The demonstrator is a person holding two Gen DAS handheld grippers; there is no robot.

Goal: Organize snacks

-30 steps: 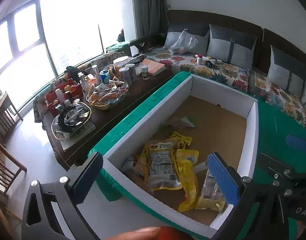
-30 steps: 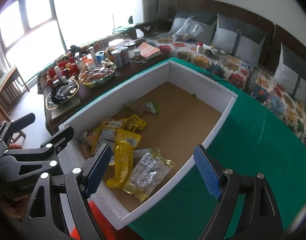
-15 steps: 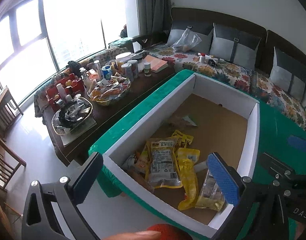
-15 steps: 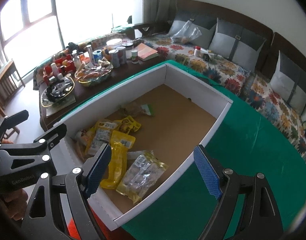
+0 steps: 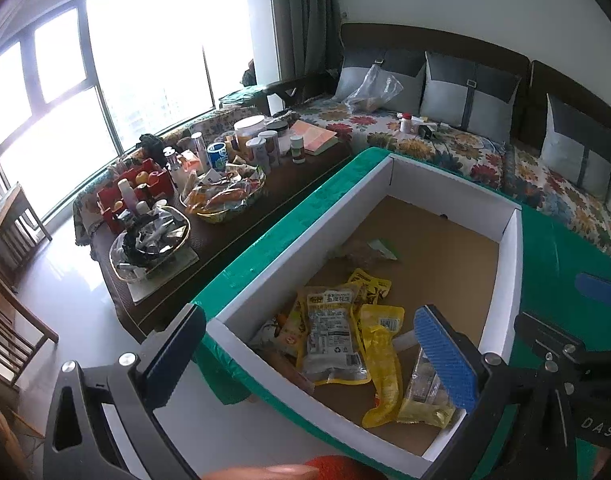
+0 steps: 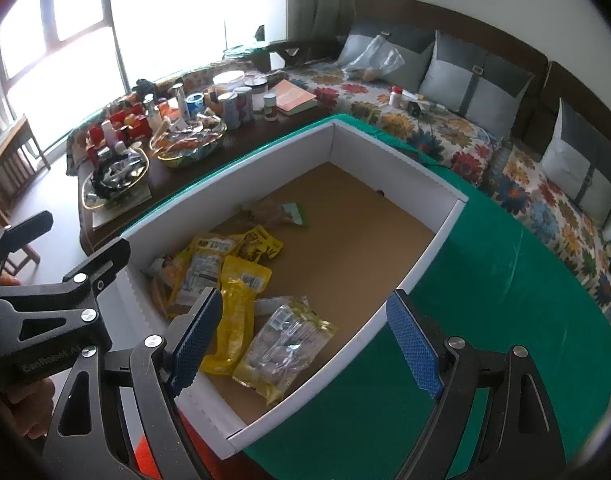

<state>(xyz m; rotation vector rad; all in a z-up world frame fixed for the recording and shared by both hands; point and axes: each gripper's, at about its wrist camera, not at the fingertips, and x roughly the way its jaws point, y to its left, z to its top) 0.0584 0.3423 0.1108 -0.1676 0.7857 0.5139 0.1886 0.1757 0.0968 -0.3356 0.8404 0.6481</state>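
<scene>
A white cardboard box (image 5: pixel 509 264) (image 6: pixel 437 240) with a brown floor stands on a green table (image 6: pixel 505 320). Several snack packets lie in its near end: a yellow peanut packet (image 5: pixel 333 336) (image 6: pixel 203 268), a plain yellow pouch (image 5: pixel 381 360) (image 6: pixel 237 312), a clear packet (image 6: pixel 285 340) (image 5: pixel 423 392) and a small green-tipped packet (image 6: pixel 273 212) farther in. My left gripper (image 5: pixel 309 348) is open and empty above the box's near corner. My right gripper (image 6: pixel 301 340) is open and empty above the clear packet. The left gripper also shows in the right wrist view (image 6: pixel 45 300).
A dark coffee table (image 5: pixel 265 200) left of the box holds a snack basket (image 5: pixel 225 196), a wire bowl (image 5: pixel 149 244), jars and a red caddy. A floral sofa (image 6: pixel 485 152) with grey cushions runs behind. Wooden chairs (image 5: pixel 5 300) stand at the far left.
Both grippers have drawn back and risen slightly, so the box looks a little smaller and farther. Both stay open and empty. The packets have not moved.
</scene>
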